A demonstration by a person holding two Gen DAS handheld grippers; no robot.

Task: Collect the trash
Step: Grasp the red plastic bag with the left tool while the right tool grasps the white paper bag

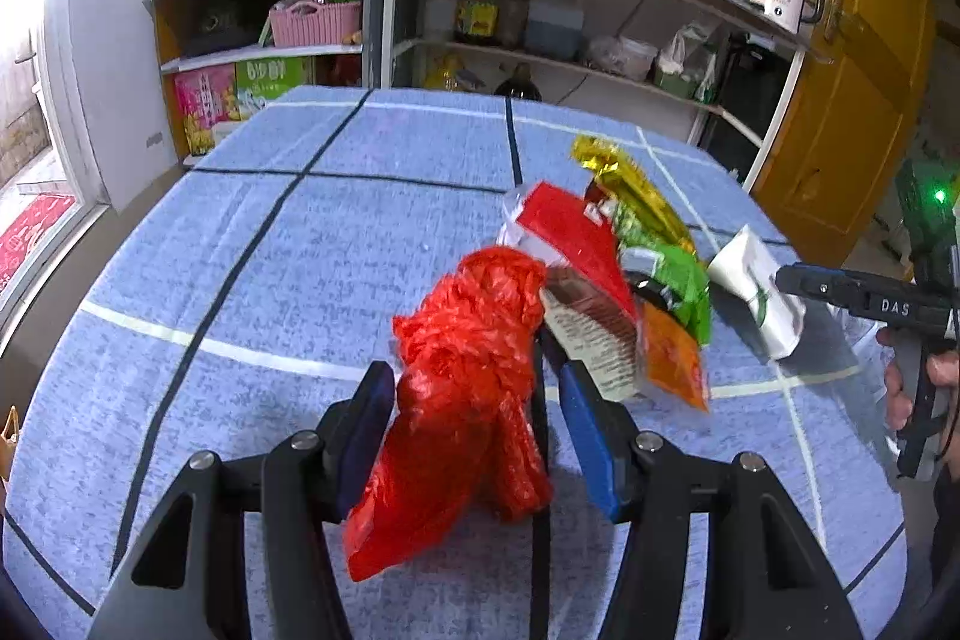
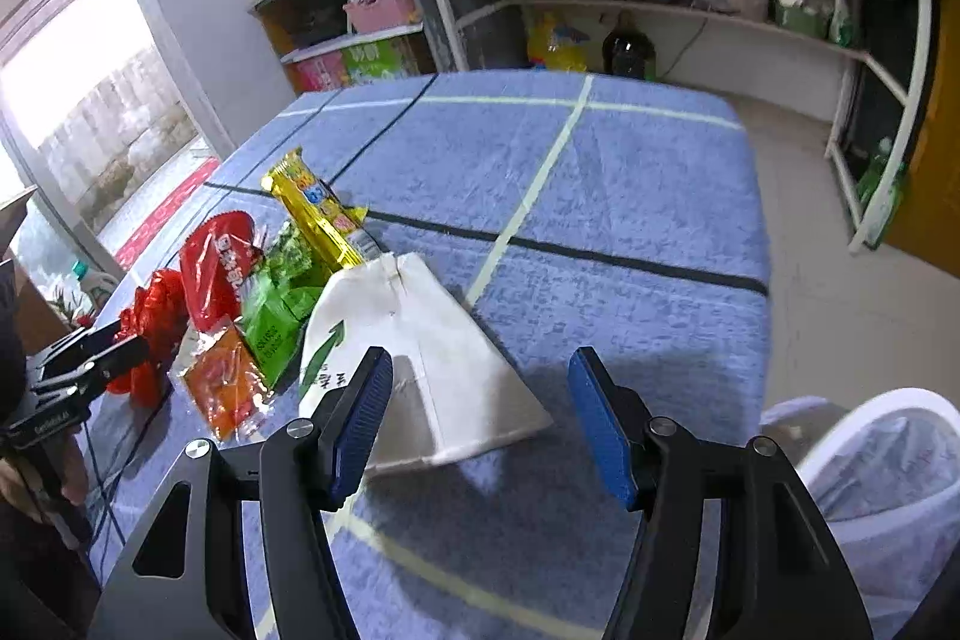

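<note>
A crumpled red plastic bag [image 1: 474, 364] lies on the blue table between the open fingers of my left gripper [image 1: 474, 400], which are apart and not pressing it. Beside it lie a red packet [image 1: 570, 232], a green wrapper [image 1: 672, 274], an orange sachet [image 1: 672, 358] and a yellow wrapper [image 1: 624, 178]. My right gripper [image 2: 480, 394] is open over a flattened white carton [image 2: 420, 340]; its left pad overlaps the carton's edge. The red bag [image 2: 150, 316], orange sachet [image 2: 225, 382], green wrapper [image 2: 279, 304] and yellow wrapper [image 2: 312, 208] show at the left in the right wrist view.
A white bin with a clear liner [image 2: 888, 466] stands at the table's right edge. Shelves with bottles and boxes [image 1: 540, 28] run behind the table. A window [image 2: 90, 100] is on the left and a yellow door [image 1: 858, 100] on the right. The tablecloth [image 1: 300, 250] is blue checked.
</note>
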